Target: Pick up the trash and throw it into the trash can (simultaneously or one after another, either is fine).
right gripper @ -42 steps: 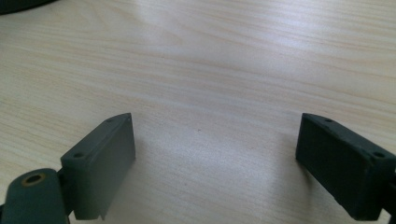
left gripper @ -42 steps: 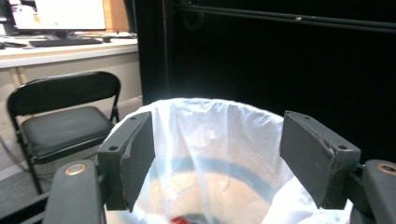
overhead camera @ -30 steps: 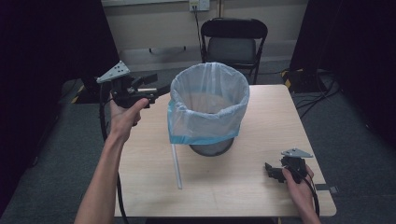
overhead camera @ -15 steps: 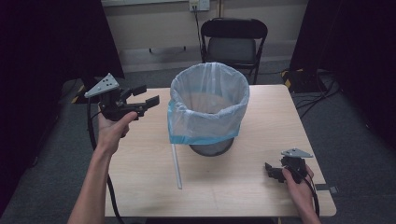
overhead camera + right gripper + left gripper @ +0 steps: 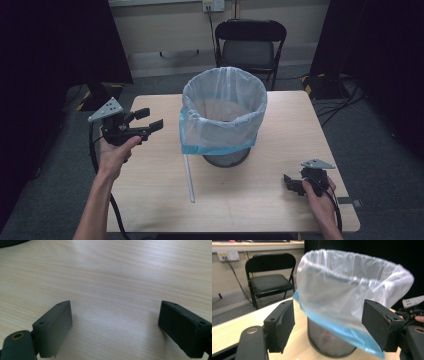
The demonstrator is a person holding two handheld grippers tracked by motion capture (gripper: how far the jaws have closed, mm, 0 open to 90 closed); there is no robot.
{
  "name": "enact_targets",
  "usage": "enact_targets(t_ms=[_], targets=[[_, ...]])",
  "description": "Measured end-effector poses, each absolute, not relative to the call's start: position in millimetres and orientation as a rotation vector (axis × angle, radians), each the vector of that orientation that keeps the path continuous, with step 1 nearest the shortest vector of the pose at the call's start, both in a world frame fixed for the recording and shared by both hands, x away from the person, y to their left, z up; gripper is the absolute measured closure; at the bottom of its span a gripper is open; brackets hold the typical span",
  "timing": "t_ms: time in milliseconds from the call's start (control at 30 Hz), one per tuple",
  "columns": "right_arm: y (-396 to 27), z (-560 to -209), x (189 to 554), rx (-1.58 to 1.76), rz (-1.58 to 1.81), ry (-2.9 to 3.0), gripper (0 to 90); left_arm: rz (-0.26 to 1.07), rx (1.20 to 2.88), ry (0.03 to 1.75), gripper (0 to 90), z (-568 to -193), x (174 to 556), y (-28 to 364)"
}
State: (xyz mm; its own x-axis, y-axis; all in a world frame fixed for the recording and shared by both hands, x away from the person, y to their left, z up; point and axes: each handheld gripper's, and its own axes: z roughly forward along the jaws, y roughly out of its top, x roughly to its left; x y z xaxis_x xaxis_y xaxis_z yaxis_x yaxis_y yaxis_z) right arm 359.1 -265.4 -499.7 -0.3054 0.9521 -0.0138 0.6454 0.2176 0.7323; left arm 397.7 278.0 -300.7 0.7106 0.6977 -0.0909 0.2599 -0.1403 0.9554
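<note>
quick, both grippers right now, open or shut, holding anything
Left gripper: open, holding nothing, aimed at the bin liner.
Right gripper: open, holding nothing, low over the table.

The right gripper [image 5: 115,327] is being held low over the pale wooden table [image 5: 120,272], its 2 black jaws being kept wide apart with only bare wood grain between them. A dark curved edge [image 5: 12,243] is being cut off at the top left corner.
</note>
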Motion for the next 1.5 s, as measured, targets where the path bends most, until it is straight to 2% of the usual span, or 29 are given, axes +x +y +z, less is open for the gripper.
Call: enact_targets(t_ms=[500, 800, 1300, 1500], targets=[[-265, -500, 359, 1.472, 0.873, 2.031, 11.0, 0.357, 1.854, 0.908, 25.3, -383, 375, 286], [-265, -500, 359, 1.474, 0.873, 2.031, 11.1, 0.322, 1.914, 0.95, 24.1, -410, 368, 276], [-265, -500, 359, 1.472, 0.873, 2.031, 11.0, 0.2, 2.08, 0.959, 22.8, -463, 368, 227], [-265, -500, 359, 1.474, 0.873, 2.031, 11.0, 0.216, 2.152, 0.963, 22.9, -473, 375, 212]])
